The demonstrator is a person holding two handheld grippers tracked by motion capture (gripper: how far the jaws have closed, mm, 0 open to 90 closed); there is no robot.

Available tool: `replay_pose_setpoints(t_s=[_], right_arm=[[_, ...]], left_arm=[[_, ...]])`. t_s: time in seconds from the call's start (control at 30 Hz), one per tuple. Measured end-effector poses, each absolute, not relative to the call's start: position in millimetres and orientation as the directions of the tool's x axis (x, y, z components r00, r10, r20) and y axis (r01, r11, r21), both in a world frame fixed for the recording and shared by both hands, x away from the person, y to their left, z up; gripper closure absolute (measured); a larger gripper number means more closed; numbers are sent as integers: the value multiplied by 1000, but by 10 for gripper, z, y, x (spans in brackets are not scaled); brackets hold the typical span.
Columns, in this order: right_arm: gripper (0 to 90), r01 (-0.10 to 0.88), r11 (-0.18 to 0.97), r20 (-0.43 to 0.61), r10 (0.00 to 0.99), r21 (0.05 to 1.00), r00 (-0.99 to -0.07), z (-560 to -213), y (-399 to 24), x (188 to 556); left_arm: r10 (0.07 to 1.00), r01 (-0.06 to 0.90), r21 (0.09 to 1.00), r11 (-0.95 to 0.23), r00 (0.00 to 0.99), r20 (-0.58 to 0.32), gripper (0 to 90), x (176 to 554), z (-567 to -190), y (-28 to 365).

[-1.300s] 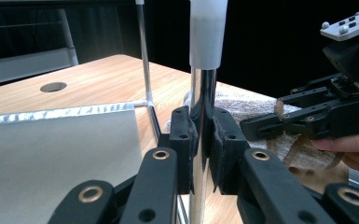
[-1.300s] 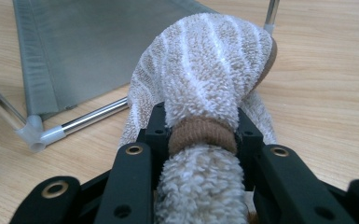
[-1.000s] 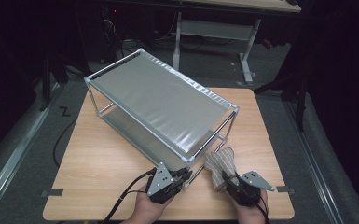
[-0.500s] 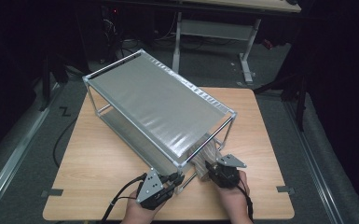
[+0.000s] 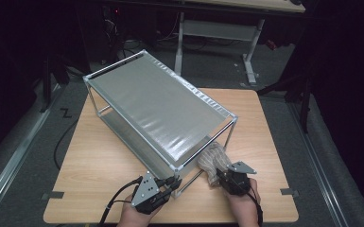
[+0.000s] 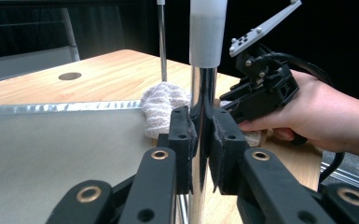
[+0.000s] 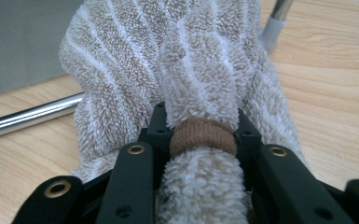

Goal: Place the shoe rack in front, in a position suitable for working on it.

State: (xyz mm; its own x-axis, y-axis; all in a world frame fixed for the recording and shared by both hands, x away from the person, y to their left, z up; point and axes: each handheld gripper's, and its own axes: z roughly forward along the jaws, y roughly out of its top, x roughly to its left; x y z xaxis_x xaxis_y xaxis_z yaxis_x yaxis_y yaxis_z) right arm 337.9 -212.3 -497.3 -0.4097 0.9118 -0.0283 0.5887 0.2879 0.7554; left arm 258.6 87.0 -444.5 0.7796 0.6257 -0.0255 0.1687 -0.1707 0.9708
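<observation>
2 grips: left gripper [image 6: 204,140] clamps the rack post [image 6: 202,88]; right gripper [image 7: 200,135] squeezes the towel [image 7: 186,60] (brown band [image 7: 203,135] visible close-up).

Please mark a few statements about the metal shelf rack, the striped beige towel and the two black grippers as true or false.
1. The left gripper clamps a chrome corner post of the two-tier metal shelf rack. True.
2. The right gripper holds the striped beige towel at its brown elastic band. True.
3. The towel lies on the rack's top shelf. False: it is down at the wooden table, beside the rack's near corner.
4. The rack stands on the floor. False: it stands on the table.
</observation>
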Motion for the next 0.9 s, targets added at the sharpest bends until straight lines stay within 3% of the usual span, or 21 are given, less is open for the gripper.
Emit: replay_pose_setpoints(t_s=[0.13,0.33,0.47,0.67,0.9], right_arm=[[681,581,262,-5,914,771,-407,-4980,-2174,3323],[675,558,263,12,898,787,-441,-4960,-2107,3219],[669,537,296,8,871,790,-491,-4960,-1949,3128],[660,496,356,-8,818,792,-575,-4969,-1648,2971],[650,465,390,3,763,795,-647,-4950,-1432,2821]], left_arm=[[598,180,968,-174,801,-41,655,2605,-4470,910],[593,164,966,-198,805,-15,563,2548,-4559,1117],[652,157,968,-196,758,9,550,2574,-4672,1294],[718,210,962,-173,695,-23,528,2756,-4746,1479],[736,229,962,-152,676,-44,524,2824,-4775,1556]])
